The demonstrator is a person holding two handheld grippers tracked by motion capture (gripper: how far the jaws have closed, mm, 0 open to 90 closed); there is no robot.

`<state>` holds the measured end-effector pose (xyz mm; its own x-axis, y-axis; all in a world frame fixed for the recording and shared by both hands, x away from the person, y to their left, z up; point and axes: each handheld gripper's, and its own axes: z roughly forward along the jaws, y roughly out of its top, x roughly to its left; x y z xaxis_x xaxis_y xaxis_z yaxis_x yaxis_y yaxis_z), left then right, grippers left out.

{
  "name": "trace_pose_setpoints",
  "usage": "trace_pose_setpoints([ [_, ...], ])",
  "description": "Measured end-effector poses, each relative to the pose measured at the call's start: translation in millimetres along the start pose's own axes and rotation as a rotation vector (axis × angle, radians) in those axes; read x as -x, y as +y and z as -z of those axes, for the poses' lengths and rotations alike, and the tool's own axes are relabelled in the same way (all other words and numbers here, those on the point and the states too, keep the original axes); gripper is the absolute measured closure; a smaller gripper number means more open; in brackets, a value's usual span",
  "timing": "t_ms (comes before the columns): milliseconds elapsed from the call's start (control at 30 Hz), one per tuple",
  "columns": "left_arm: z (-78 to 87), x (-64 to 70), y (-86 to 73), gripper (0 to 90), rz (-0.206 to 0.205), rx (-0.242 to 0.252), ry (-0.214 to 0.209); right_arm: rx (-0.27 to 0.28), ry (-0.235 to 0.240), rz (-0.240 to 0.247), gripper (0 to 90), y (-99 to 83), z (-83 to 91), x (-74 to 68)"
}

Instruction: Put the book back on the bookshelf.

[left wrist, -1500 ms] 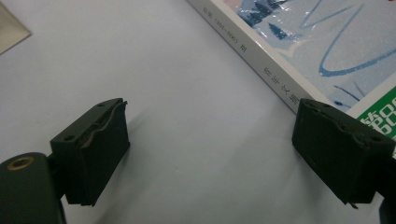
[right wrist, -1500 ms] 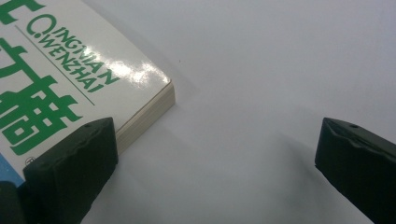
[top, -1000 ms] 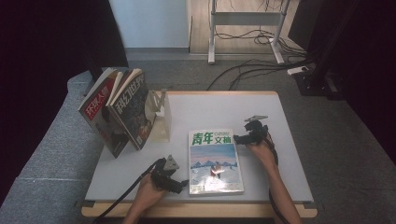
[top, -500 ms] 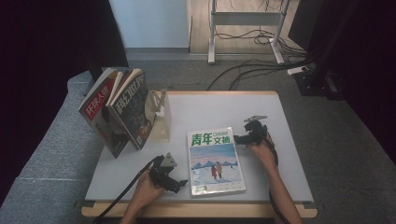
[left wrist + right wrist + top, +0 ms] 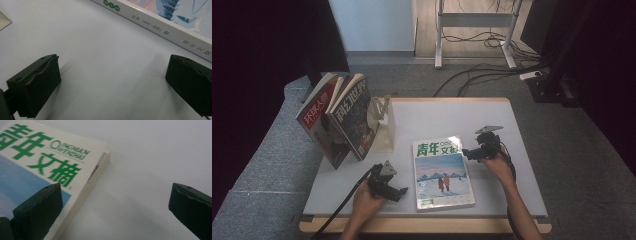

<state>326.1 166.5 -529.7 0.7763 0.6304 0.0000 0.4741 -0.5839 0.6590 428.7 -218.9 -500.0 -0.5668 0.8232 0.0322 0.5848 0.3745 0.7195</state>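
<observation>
High view: thin magazine with a green title and a blue snowy landscape cover (image 5: 442,173) lies flat on the white rectangular surface (image 5: 432,117), near the front edge, roughly centred. Left gripper (image 5: 401,192) sits just beside the magazine's lower left edge; right gripper (image 5: 467,153) is at its upper right corner. At the surface's back left, two more glossy magazines (image 5: 342,117) stand tilted against a pale stand (image 5: 384,122); the stand's make is hard to read at this size.

Left gripper view adds what the high view cannot: jaws wide apart, nothing between them, bare surface below, and the magazine's white spine with printed characters (image 5: 172,30) running just ahead of the jaws, apart from them.

Right gripper view: jaws also spread wide. One jaw hangs over the cover near the green title (image 5: 42,152); the other is over bare surface. Magazine corner lies between them, seemingly untouched.
</observation>
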Motion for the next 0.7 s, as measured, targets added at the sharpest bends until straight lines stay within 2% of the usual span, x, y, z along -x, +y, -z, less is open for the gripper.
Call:
trace_pose_setpoints([
  [200,0.1,0.1,-0.1,0.0,-0.001,0.001,0.001,0.025,0.066,0.028,0.0,-2.6,7.5,-12.2],
  [400,0.0,0.2,-0.1,0.0,-0.001,0.001,0.001,0.005,0.12,0.071,0.0,-4.9,6.4,-24.9],
  [500,0.0,0.2,-0.1,0.0,-0.001,0.001,0.001,-0.002,0.147,0.08,0.0,-6.3,4.1,-31.7],
  [700,0.1,0.4,-0.2,0.0,-0.001,0.002,0.002,-0.02,0.17,0.083,0.0,-7.7,-3.2,-40.7],
])
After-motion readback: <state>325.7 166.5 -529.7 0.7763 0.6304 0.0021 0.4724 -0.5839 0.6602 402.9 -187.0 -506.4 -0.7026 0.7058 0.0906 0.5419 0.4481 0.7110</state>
